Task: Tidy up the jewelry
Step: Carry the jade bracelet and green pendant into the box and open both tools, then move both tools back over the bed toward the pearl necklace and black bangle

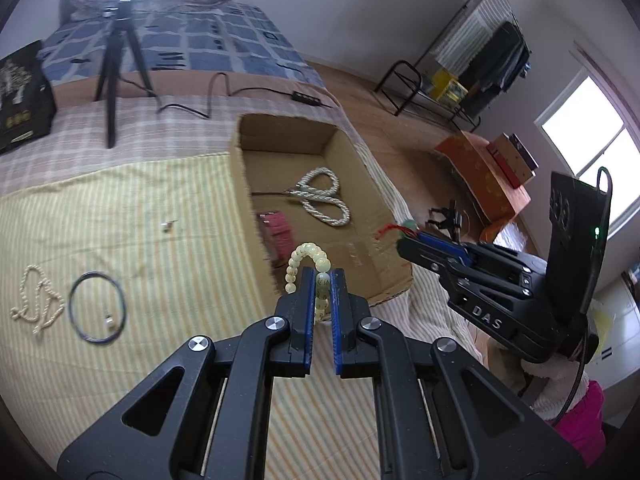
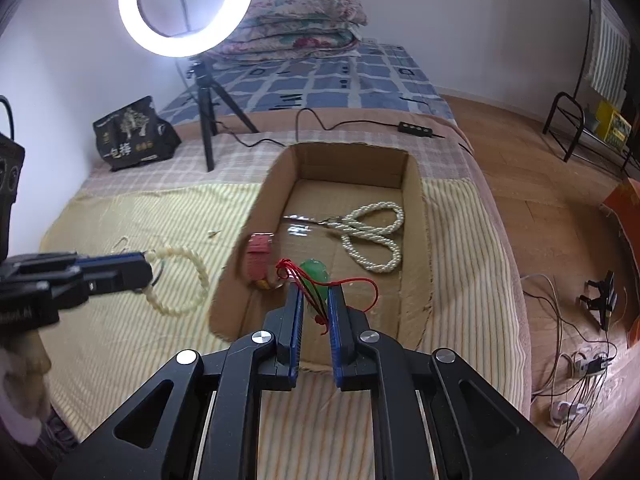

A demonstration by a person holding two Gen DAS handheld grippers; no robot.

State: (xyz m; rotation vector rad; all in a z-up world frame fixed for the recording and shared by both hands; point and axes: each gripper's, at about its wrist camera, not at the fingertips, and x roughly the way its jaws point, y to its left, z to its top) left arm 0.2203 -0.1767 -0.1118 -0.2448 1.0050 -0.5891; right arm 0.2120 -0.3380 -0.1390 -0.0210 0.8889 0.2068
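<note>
Between the left gripper (image 1: pixel 322 280) fingers a pale yellow bead bracelet (image 1: pixel 308 266) is clamped by one or two beads only, the rest of the loop arching up past the tips, held above the bed near the front corner of the cardboard box (image 1: pixel 384 280). Right gripper (image 2: pixel 314 300) is clamped on the red cord of a green jade pendant (image 2: pixel 314 272), hanging over the box's near end, cord loop (image 2: pixel 360 284) trailing loose to the right. Risks: round beads could roll out of the thin pinch and drop on the striped cloth (image 1: pixel 160 240) short of the box; red cord could snag on a finger on release, or tangle with the pearl rope necklace (image 2: pixel 372 236) already inside beside a red small box (image 2: pixel 258 256). Both tools tilt down and forward, tips converging toward the box, left one coming in from the left side. Still out on the cloth: black cord necklace (image 1: pixel 96 308), cream chain (image 1: pixel 36 308), a tiny earring-like piece (image 1: pixel 167 226).
</note>
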